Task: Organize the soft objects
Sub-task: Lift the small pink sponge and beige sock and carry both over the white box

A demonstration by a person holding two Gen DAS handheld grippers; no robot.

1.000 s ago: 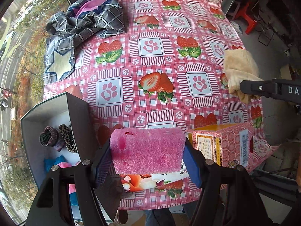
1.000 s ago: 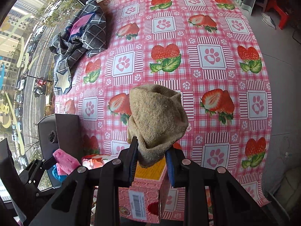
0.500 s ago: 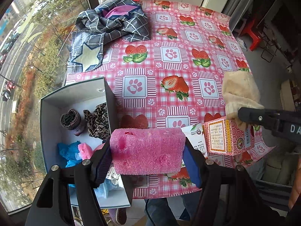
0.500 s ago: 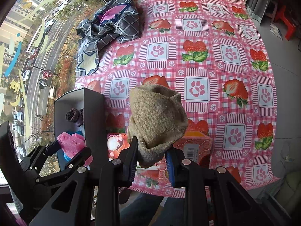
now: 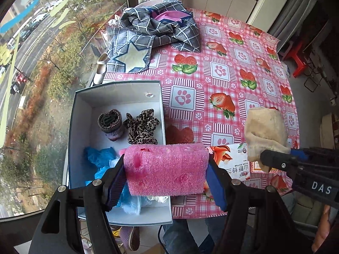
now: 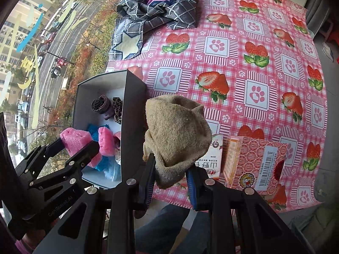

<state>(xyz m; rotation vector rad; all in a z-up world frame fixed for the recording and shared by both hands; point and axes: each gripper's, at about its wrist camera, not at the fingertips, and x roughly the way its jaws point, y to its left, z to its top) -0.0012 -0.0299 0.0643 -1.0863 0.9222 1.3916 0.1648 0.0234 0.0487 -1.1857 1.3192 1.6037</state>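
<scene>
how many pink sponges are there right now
2. One pink sponge is clamped in the left gripper above the open box; another pink sponge lies inside the box. More may be hidden under the blue cloth.

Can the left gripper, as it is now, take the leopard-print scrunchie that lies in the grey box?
Probably not yet. The left gripper is shut on the pink sponge, so its jaws are full. The leopard-print scrunchie lies uncovered in the open grey box, so only the sponge hinders.
</scene>
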